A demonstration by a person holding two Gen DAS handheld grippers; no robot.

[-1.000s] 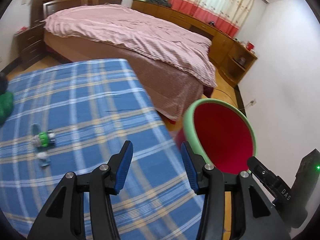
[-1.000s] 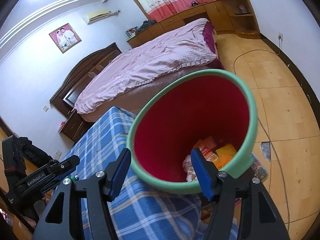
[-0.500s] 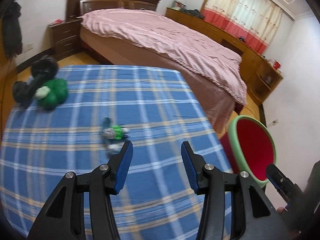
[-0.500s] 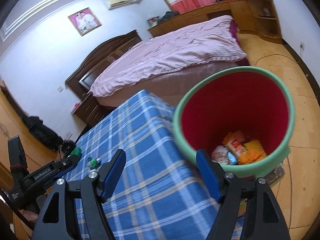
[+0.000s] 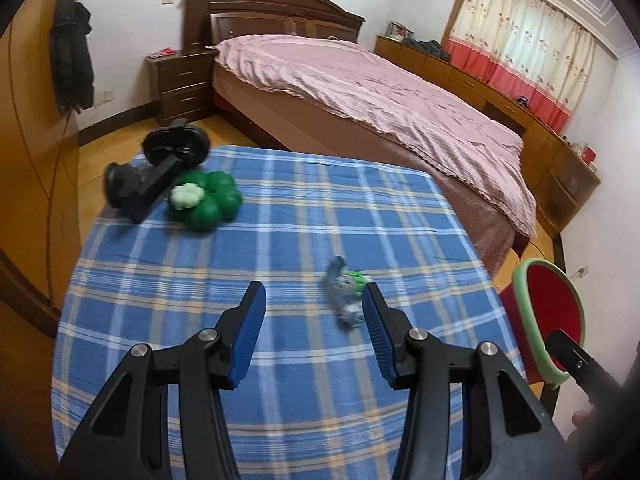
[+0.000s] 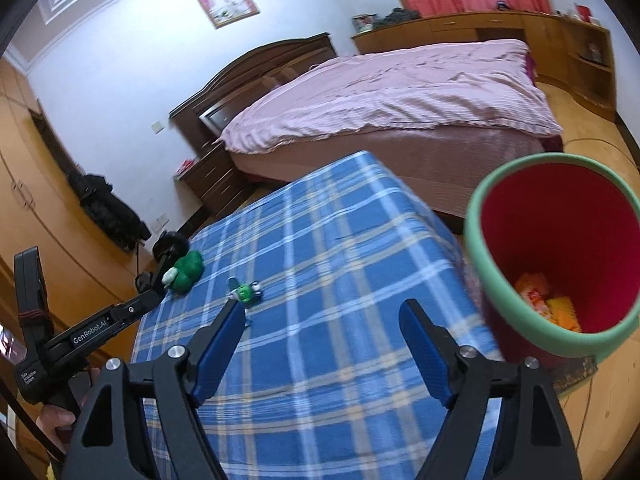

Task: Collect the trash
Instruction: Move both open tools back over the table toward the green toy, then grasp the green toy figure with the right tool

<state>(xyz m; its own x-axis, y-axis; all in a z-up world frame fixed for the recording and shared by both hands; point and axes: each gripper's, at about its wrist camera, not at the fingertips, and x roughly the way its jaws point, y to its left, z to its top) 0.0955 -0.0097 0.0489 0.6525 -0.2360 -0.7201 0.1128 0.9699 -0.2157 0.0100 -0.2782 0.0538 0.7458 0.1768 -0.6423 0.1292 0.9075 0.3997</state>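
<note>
A table (image 5: 280, 420) stands in the near part of the room, with a bed (image 5: 380, 92) beyond its far edge. A small piece of trash (image 5: 346, 294), blurred and perhaps a wrapper, lies on the table right of its middle. A clover-shaped object (image 5: 206, 200) sits at the far left corner. A bin (image 6: 560, 260) holding wrappers stands on the floor just beside the table's right edge.

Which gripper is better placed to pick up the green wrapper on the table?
Left. The left gripper, open and empty, has the green wrapper just beyond its right fingertip; the right gripper is farther from it.
</note>
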